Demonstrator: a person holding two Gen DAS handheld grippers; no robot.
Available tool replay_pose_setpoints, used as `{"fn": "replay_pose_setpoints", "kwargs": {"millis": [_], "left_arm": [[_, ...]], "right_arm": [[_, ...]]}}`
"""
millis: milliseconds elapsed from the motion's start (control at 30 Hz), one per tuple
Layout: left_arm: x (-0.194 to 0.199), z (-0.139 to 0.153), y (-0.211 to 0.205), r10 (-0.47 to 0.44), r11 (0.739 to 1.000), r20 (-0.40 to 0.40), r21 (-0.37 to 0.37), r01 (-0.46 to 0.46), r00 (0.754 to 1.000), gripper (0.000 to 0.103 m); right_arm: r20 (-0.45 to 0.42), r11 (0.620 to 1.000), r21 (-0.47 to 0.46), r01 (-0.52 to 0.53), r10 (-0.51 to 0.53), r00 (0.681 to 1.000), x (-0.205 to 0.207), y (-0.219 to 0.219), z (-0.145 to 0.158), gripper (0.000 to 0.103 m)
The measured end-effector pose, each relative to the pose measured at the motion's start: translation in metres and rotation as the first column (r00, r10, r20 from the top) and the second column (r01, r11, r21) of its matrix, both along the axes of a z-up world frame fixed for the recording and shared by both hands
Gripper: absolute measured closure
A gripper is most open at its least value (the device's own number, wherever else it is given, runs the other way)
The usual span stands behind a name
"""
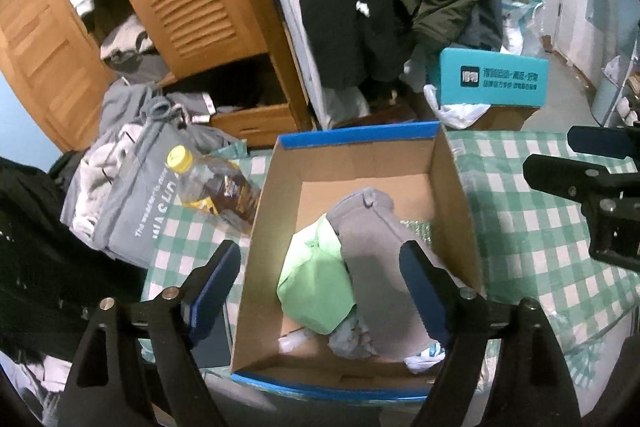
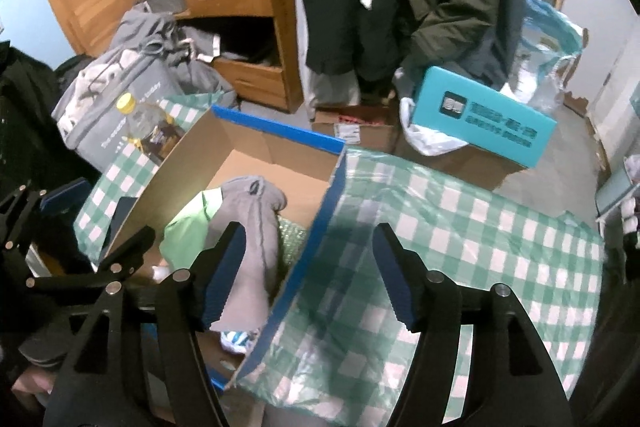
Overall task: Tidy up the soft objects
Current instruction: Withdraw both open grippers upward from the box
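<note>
Left gripper [image 1: 320, 283] spread above grey cloth [image 1: 380, 267] inside cardboard box [image 1: 456, 187].

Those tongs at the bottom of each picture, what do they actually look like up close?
Each is a pair of black plastic arms with triangular cut-outs and silver round pins at the joints. The left tongs and the right tongs both end in fingers faced with dark blue pads; the right pair's pads show a ridged, sawtooth edge. No cables, markings or sleeves are visible.
</note>
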State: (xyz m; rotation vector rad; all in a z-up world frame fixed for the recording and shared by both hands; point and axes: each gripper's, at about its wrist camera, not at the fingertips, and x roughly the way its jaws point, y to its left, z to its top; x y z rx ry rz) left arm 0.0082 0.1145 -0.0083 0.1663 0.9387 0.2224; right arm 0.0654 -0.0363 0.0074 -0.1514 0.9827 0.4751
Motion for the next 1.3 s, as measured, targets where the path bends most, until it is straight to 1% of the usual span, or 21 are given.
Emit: {"fn": "replay_pose_setpoints", "kwargs": {"millis": [67, 133, 233, 333, 433, 500, 633, 700, 833, 967, 1300], "left_arm": [[-0.004, 0.006, -0.008, -0.015, 0.999, 0.024, 0.030, 0.014, 1.000, 0.016], [-0.006, 0.010, -0.013, -0.029, 0.999, 0.032, 0.037, 0.027, 0.999, 0.016], [-0.009, 0.016, -0.017, -0.047, 0.999, 0.039, 0.004, 0.047, 0.998, 0.015], [-0.012, 0.020, -0.022, -0.057, 0.998, 0.048, -0.015, 0.058, 0.997, 0.012], [-0.014, 0.023, -0.025, -0.064, 0.997, 0.060, -0.034, 0.066, 0.996, 0.012], [-0.015, 0.025, -0.027, -0.062, 0.997, 0.063, -0.031, 0.064, 0.996, 0.011], [-0.016, 0.025, -0.029, -0.060, 0.998, 0.063, -0.029, 0.062, 0.996, 0.006], [-0.017, 0.024, -0.030, -0.061, 0.997, 0.063, -0.037, 0.063, 0.996, 0.002], [-0.017, 0.022, -0.034, -0.063, 0.997, 0.053, -0.031, 0.065, 0.997, 0.002], [-0.018, 0.025, -0.038, -0.066, 0.997, 0.053, -0.042, 0.068, 0.996, 0.002], [-0.015, 0.024, -0.051, -0.082, 0.996, 0.030, -0.042, 0.083, 0.996, 0.001]], "right_arm": [[0.007, 1.000, 0.007, 0.023, -0.023, 1.000, -0.003, -0.009, 0.004, 0.038], [0.015, 0.999, 0.004, 0.043, -0.043, 0.999, -0.004, -0.016, 0.007, 0.038], [0.024, 0.998, 0.003, 0.070, -0.070, 0.997, -0.007, -0.027, 0.011, 0.037], [0.028, 0.996, 0.005, 0.089, -0.089, 0.996, -0.011, -0.037, 0.013, 0.037], [0.029, 0.996, -0.001, 0.090, -0.090, 0.996, -0.015, -0.043, 0.014, 0.037], [0.036, 0.996, -0.012, 0.083, -0.083, 0.996, -0.019, -0.045, 0.015, 0.037], [0.052, 0.997, -0.030, 0.077, -0.075, 0.996, -0.027, -0.054, 0.018, 0.037], [0.060, 0.996, -0.030, 0.080, -0.078, 0.995, -0.030, -0.059, 0.020, 0.037], [0.075, 0.996, -0.015, 0.085, -0.084, 0.994, -0.035, -0.068, 0.027, 0.037], [0.085, 0.996, 0.003, 0.092, -0.092, 0.992, -0.040, -0.075, 0.031, 0.037], [0.078, 0.992, 0.024, 0.124, -0.126, 0.989, -0.042, -0.092, 0.024, 0.037]]}}
